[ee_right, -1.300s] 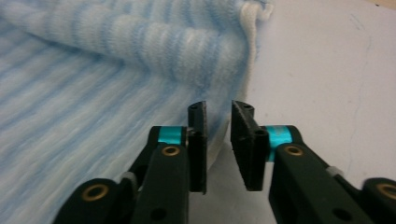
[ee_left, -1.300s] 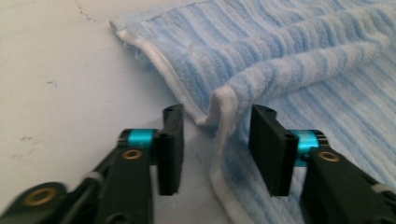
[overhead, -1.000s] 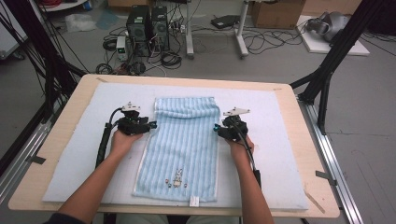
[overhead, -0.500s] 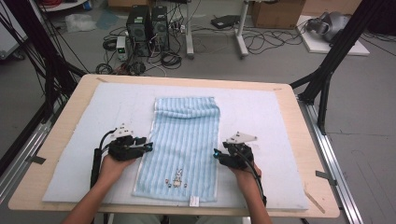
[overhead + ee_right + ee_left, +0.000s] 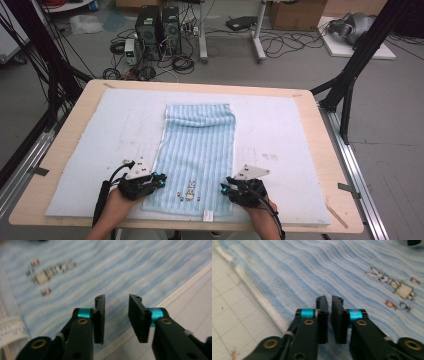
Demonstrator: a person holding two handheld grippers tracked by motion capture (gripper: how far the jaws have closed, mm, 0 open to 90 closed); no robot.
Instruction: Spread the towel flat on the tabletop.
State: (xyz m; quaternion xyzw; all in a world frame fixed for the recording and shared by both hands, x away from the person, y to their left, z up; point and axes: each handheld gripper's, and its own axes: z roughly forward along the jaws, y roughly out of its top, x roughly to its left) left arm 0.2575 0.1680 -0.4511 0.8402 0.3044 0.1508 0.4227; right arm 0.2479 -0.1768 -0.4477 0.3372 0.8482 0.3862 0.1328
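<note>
Blue striped towel (image 5: pixel 199 155) flat on white mat (image 5: pixel 85 150), long axis running away, near hem with label (image 5: pixel 208 215) at table's near edge; far end slightly rumpled. Left gripper (image 5: pixel 159 178) at near-left corner, jaws just closed, almost together, nothing visibly between, poised above terry by white edge band (image 5: pixel 259 300). Right gripper (image 5: pixel 224 189) at near-right corner, jaws closing but apart, no cloth inside, over towel's edge. Probably light, soft, floppy, not slippery, not fragile; will sag and drag when lifted. Best hold: pinch both near corners on hem band, thicker there; avoid mid-cloth, bunches. Bunny print (image 5: pixel 189 190) between grippers.
</note>
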